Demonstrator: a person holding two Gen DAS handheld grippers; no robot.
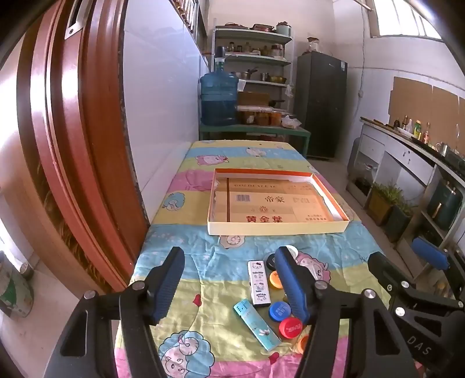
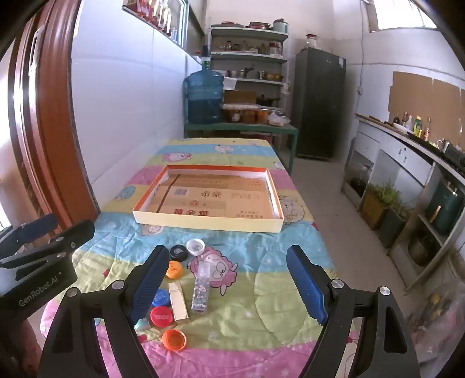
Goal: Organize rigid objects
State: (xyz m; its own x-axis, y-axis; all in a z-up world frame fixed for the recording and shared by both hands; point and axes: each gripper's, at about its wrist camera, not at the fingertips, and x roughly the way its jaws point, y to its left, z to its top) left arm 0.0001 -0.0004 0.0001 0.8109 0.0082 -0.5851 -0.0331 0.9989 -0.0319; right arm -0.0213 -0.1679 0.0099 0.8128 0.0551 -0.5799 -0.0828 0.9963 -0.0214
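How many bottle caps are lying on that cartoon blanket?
6, in front of the box: white, black, orange, blue, red, and an upturned orange one nearest. The gripper fingers may hide more.

At upper centre of my view I see a blue water jug (image 1: 218, 99) beside a cluttered shelf rack (image 1: 255, 55). A dark fridge (image 1: 321, 104) stands right of it, a red-brown door (image 1: 72, 145) at left.

White-tiled kitchen: shelving (image 1: 252, 55), dark fridge (image 1: 319, 104), counter (image 1: 407, 139) at right, daylit high window (image 1: 407, 20).
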